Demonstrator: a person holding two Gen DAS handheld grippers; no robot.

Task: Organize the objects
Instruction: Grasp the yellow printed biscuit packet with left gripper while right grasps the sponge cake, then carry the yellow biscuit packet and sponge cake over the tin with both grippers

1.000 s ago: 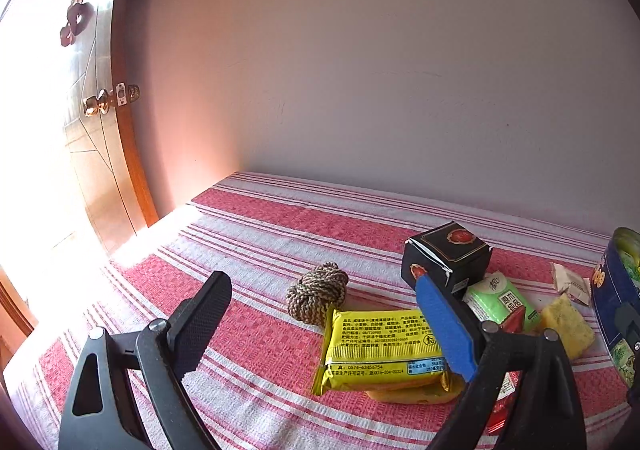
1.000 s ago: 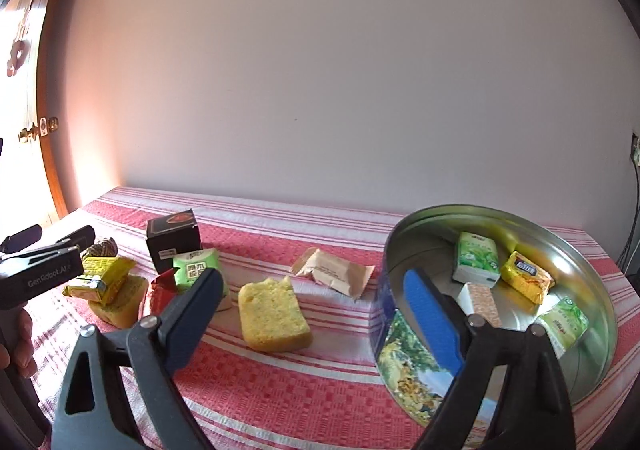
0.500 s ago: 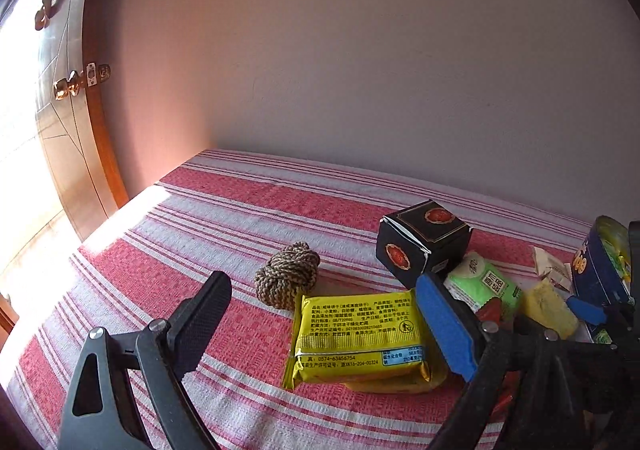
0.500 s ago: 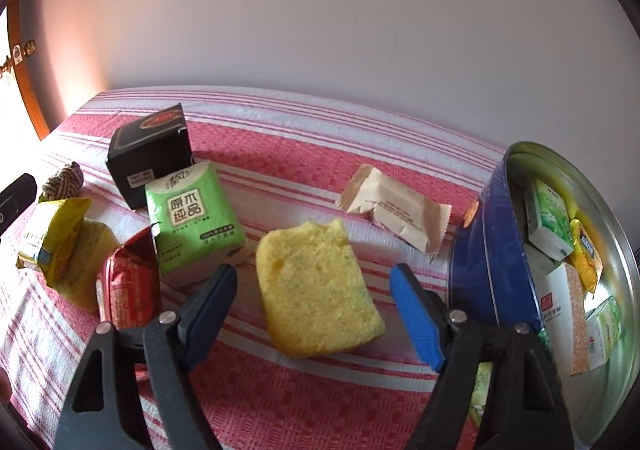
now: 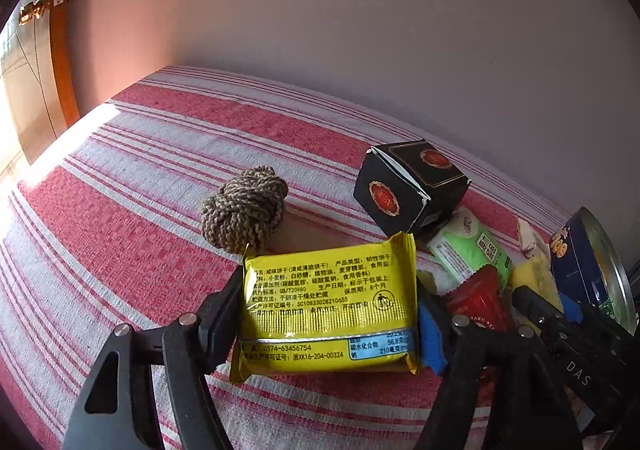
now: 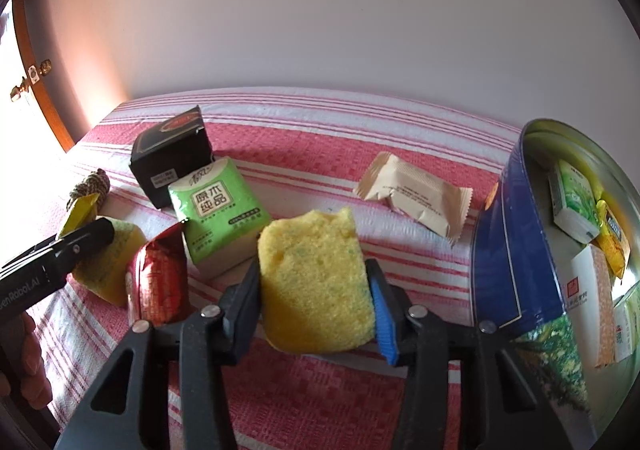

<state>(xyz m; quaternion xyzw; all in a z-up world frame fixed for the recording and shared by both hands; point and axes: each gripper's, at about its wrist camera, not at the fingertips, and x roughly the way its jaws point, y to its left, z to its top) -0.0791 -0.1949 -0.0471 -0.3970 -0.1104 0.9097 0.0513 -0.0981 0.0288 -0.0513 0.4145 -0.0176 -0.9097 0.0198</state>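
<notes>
My left gripper [image 5: 328, 314] is shut on a yellow biscuit packet [image 5: 328, 310], which fills the space between its pads. My right gripper [image 6: 314, 298] is shut on a yellow sponge [image 6: 316, 282]. A round blue tin [image 6: 516, 250] stands at the right with several packets inside; it also shows in the left wrist view [image 5: 580, 270]. A black box [image 5: 408, 186], a green tissue pack [image 6: 216, 210], a red packet [image 6: 160, 278], a beige wrapper [image 6: 416, 194] and a rope knot [image 5: 244, 206] lie on the striped cloth.
A second yellow sponge [image 6: 108, 270] lies under the left gripper's packet. The red-and-white striped cloth [image 5: 140, 170] runs back to a plain wall. A wooden door [image 5: 36, 62] with a brass knob stands at the left.
Both grippers moved forward and down and closed: the left onto the yellow biscuit packet, the right onto the yellow sponge. Earlier both were open and empty.
</notes>
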